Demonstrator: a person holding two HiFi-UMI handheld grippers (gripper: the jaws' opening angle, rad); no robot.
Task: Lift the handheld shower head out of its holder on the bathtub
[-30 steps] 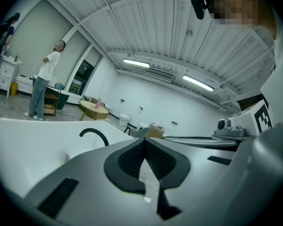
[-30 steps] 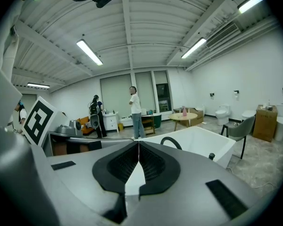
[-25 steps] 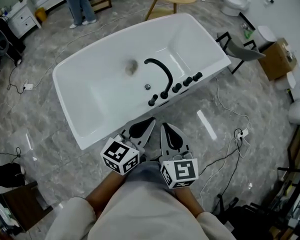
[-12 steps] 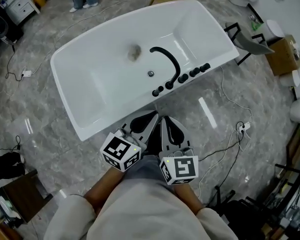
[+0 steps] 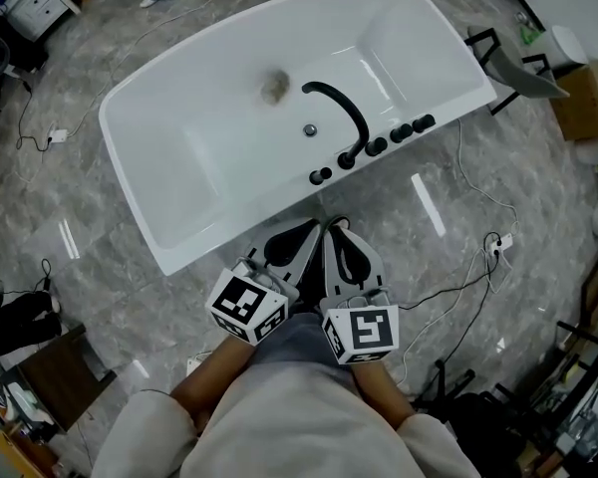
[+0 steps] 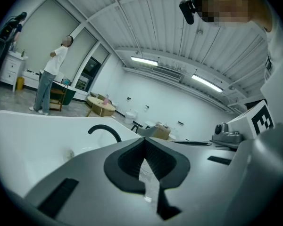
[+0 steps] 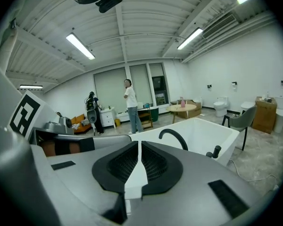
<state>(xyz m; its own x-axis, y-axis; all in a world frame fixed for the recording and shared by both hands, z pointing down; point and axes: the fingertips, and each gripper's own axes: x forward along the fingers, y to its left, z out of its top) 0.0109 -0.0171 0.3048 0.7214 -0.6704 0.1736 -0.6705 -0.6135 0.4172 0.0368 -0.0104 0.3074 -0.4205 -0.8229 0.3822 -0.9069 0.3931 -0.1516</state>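
Handheld shower head (image 5: 422, 123) sits at the right end of a row of black fittings on the near rim of the white bathtub (image 5: 179, 257), right of the curved black spout (image 5: 341, 108). Over the marble floor (image 5: 80, 227) just short of that rim, the left gripper (image 5: 301, 239) hovers with its jaws closed together on nothing. The right gripper (image 5: 335, 239), just beside it, is likewise closed and empty.

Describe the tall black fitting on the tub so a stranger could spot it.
Start at the white bathtub. Along its near rim sits a row of black fittings. The spout is the only tall one, arching over the basin; its neighbours are short knobs.
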